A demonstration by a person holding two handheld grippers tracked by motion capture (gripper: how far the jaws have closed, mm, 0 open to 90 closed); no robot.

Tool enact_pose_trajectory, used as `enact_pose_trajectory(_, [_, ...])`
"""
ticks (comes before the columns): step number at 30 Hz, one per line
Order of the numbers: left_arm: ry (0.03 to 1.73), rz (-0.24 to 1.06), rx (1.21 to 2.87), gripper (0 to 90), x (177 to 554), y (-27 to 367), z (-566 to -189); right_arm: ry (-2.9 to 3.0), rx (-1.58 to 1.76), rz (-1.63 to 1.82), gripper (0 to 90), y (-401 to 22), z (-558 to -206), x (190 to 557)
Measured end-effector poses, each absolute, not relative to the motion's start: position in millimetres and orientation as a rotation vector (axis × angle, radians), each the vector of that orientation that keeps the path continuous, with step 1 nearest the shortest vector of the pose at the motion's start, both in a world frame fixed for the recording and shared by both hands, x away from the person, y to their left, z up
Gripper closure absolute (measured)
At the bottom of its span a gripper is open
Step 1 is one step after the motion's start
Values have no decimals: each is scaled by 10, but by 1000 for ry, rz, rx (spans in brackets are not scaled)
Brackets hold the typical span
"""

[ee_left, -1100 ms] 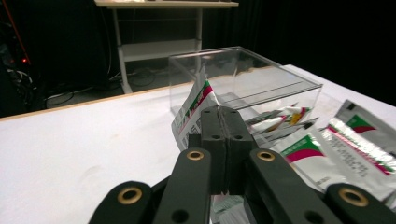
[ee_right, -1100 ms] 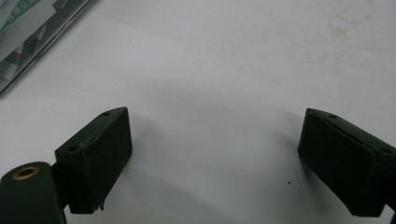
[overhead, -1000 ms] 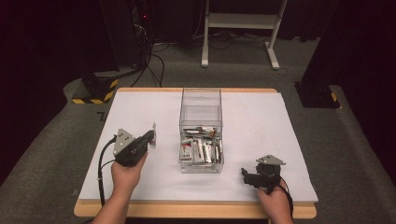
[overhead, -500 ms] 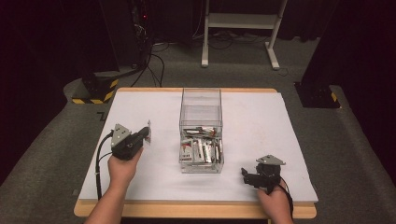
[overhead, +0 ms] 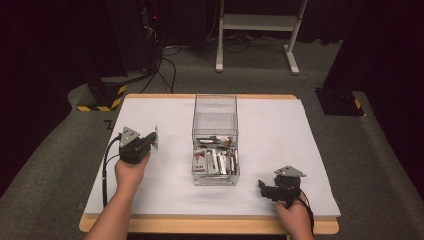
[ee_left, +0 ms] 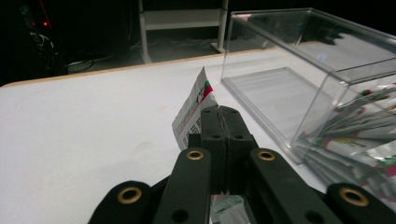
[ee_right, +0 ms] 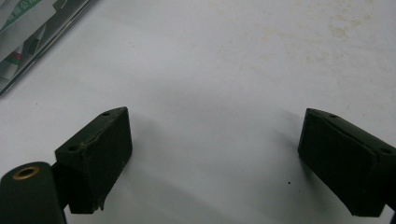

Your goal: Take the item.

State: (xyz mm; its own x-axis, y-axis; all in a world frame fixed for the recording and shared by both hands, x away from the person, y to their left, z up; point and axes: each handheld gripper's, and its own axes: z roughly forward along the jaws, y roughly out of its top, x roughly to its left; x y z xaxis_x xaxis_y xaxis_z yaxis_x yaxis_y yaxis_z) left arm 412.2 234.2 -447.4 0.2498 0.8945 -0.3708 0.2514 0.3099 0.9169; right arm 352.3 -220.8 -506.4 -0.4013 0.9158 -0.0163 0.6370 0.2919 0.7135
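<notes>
Left hand-held gripper (ee_left: 219, 114): black jaws pressed together on a sachet, pinched just below its top edge; matte black plastic with brass-ringed pivot holes; in the high view (overhead: 150, 141) a grey three-cornered plate sits on top and a black cable trails back along the left hand (overhead: 129, 172).
Sachet (ee_left: 194, 112): thin flat packet, white with small dark print and a red and green corner, standing on edge above the jaw tips; a bit of it also shows below them.
Right hand-held gripper (ee_right: 212, 163): jaws spread wide with bare table between them; blocky black pads with worn edges; in the high view (overhead: 263, 189) held low by the right hand (overhead: 295, 217), at the table's near edge.
Table (overhead: 280, 135): flat white top, smooth, with faint yellowish stains beyond the right hand-held gripper; pale wooden rim around it.
Clear box (overhead: 215, 140): just to the right of the left hand-held gripper and ahead-left of the right one; rectangular, transparent hard plastic with glossy walls; its nearer half holds a loose pile of similar sachets (overhead: 216, 160), its farther half bare.
Floor: grey carpet around the table.
Room beyond: dark; white metal frame legs (overhead: 257, 30), black cables, and a black-and-yellow striped block (overhead: 106, 95) past the far left corner.
</notes>
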Motion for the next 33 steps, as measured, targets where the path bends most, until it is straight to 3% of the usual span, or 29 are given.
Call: enact_pose_trajectory(33, [1389,617,1248,884,4418,2383,-4738,2140,1388,887,96,-2209,-5066,3521])
